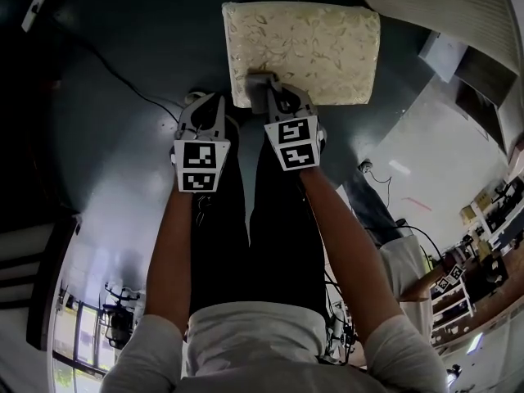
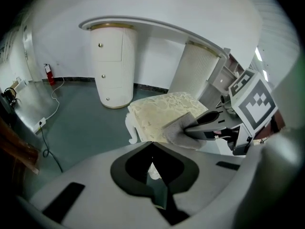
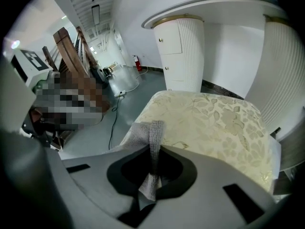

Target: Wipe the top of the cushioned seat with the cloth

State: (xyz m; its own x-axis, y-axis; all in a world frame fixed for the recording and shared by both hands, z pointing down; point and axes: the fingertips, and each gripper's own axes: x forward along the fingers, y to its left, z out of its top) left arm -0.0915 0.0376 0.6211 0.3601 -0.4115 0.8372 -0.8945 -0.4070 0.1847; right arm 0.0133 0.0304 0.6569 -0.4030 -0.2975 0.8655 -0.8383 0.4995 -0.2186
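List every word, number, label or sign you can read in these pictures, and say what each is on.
No text can be read.
Square markers: black-and-white patterns, no letters or digits.
Fire extinguisher: any label is too small to read.
Cushioned seat and cloth: no print.

In the head view the right gripper (image 1: 270,92) covers most of the cloth (image 1: 252,79); only a grey edge shows on the seat (image 1: 303,47). Only one leg (image 2: 132,130) shows, in the left gripper view; the others are hidden. In the right gripper view the cloth's lower end is lost in the dark gap between the jaws. The desk (image 3: 214,5) is cut off at the right.
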